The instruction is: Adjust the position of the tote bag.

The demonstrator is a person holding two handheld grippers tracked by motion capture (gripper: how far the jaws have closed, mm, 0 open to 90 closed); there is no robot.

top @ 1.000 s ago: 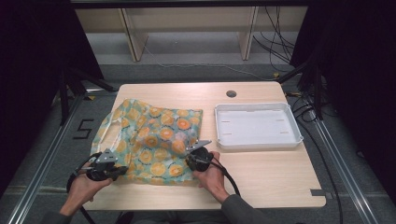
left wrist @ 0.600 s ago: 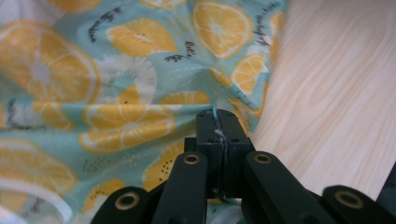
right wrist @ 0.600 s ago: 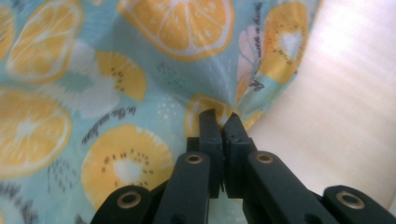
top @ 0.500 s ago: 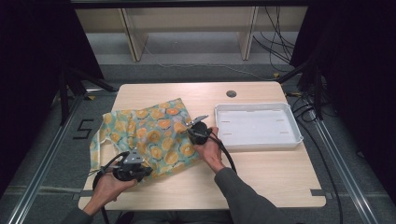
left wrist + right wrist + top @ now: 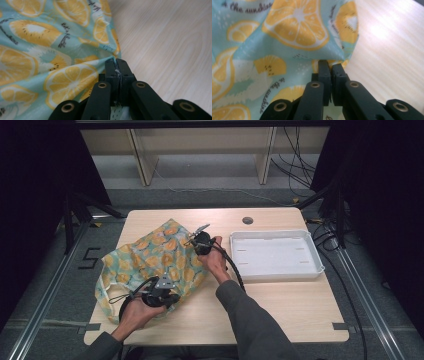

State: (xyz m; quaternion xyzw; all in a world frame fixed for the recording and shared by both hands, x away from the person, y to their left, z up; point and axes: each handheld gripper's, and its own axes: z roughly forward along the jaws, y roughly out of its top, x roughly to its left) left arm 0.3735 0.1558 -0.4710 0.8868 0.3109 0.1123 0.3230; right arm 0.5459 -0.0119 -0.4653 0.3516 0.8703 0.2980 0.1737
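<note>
Left tool pinches the lemon-print cloth at its near edge; right tool pinches its far-right edge. Cloth is bunched between both on the worktop. White tray lies right of right tool.

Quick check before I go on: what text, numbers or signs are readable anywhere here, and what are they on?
"5": marked on the floor left of the table.
"the sunshine": cursive print on the lemon-patterned cloth, complete word cropped elsewhere.
Cursive on the cloth in the left gripper view: too blurred to read.
White tray: no text.
</note>
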